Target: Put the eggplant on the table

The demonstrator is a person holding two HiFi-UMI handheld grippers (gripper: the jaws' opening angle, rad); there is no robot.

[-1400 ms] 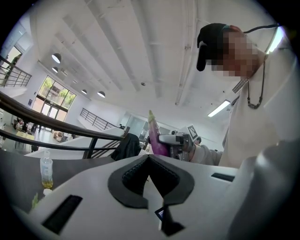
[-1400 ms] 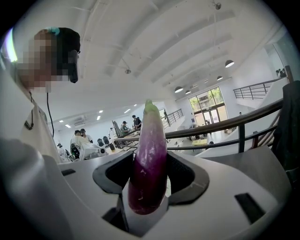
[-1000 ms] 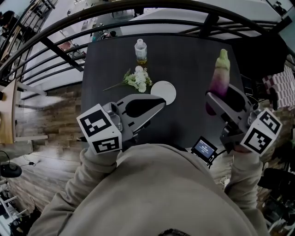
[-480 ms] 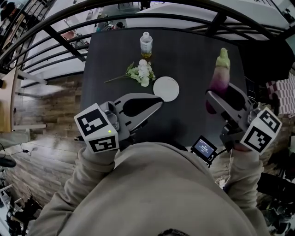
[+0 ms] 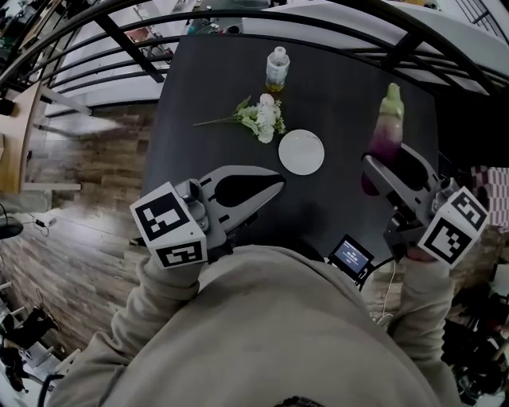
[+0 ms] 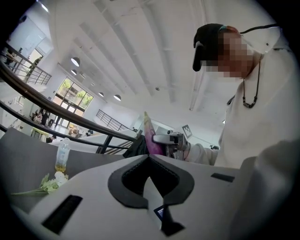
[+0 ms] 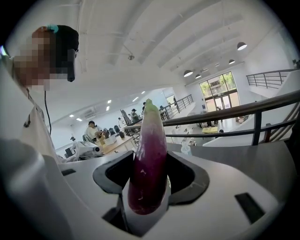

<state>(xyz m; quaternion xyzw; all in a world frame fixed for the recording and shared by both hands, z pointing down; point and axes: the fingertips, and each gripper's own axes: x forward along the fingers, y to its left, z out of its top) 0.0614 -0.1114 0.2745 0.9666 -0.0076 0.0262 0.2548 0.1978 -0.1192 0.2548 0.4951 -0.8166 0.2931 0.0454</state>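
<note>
The eggplant (image 5: 387, 131), purple with a pale green tip, stands upright over the right side of the black table (image 5: 342, 87). My right gripper (image 5: 374, 171) is shut on its lower part. In the right gripper view the eggplant (image 7: 149, 159) fills the gap between the right gripper's (image 7: 147, 185) jaws. My left gripper (image 5: 278, 181) hovers over the table's near left part, shut and holding nothing. In the left gripper view, the left gripper's (image 6: 149, 157) tips meet, and the eggplant (image 6: 150, 136) shows beyond them.
On the table lie a white round disc (image 5: 301, 152), a bunch of white flowers (image 5: 261, 119) and, at the far edge, a small bottle (image 5: 277, 69). A small screen (image 5: 352, 256) sits at the near edge. Dark railings (image 5: 238, 20) curve behind the table; wooden floor lies left.
The table's items have slid right in the head view. Against them, both grippers have drifted a little left, and the eggplant stays in the right gripper's grip.
</note>
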